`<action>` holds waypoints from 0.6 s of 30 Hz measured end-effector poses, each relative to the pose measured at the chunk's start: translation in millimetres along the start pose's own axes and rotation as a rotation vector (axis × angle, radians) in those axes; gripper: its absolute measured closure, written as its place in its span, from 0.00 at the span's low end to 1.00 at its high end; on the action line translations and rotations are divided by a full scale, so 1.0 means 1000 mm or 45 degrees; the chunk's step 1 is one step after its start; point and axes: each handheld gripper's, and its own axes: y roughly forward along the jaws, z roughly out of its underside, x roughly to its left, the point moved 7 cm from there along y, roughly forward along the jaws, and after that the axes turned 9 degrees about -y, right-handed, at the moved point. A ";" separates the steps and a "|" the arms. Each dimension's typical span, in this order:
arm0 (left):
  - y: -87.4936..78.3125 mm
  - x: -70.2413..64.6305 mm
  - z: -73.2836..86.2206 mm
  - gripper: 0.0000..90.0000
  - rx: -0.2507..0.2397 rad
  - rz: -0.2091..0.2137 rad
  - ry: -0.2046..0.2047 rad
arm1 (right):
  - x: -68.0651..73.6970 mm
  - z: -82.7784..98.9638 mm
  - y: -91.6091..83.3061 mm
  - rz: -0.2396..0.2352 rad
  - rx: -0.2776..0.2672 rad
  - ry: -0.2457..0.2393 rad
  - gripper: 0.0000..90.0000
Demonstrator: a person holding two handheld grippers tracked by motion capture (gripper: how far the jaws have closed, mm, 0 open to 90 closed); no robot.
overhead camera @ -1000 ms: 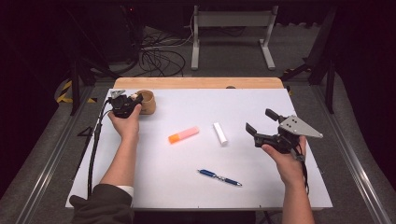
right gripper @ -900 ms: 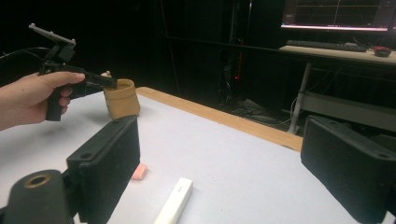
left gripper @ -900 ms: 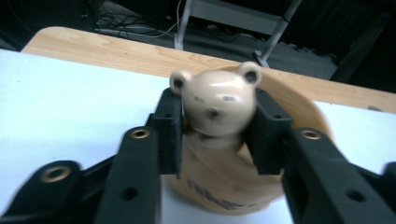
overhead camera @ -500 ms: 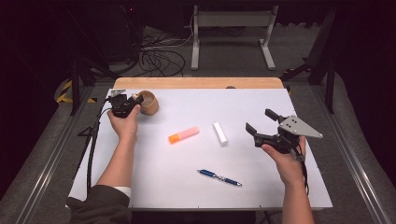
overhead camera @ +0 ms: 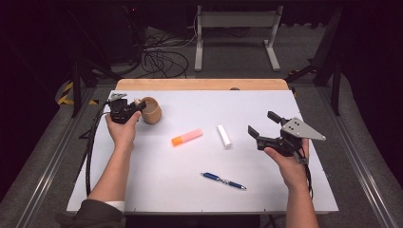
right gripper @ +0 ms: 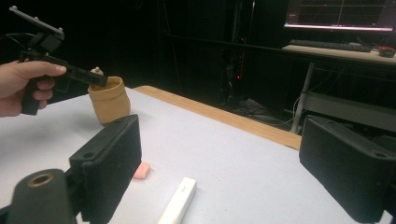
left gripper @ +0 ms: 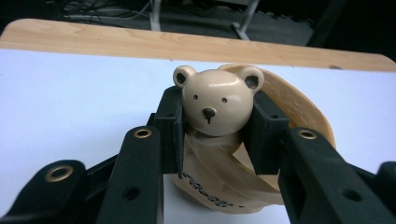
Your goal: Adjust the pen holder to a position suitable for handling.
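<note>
Bear-headed cup (left gripper: pixel 219 140) — a tan wooden holder at the mat's far-left corner — has its bear knob pinched between the left gripper's (left gripper: pixel 215 123) jaws, presumably to steady or lift it. Nearer centre lie an orange highlighter (overhead camera: pixel 187 137), a white marker (overhead camera: pixel 224 136) and a blue pen (overhead camera: pixel 223 181), untouched — the right gripper (overhead camera: pixel 266 123) hovers beyond them, jaws spread wide and empty.

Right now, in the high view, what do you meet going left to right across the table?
Left gripper → bear-head cup → orange highlighter → white stick → right gripper. The blue pen overlaps these, so it is left out.
</note>
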 end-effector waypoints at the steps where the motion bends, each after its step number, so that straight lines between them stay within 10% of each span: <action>1: 0.000 0.000 0.000 0.69 0.000 0.000 0.000 | 0.000 0.000 0.000 0.001 0.003 -0.003 0.15; 18: -0.058 -0.036 0.047 0.69 0.133 0.171 0.113 | 0.005 0.000 0.003 -0.016 0.006 -0.008 0.16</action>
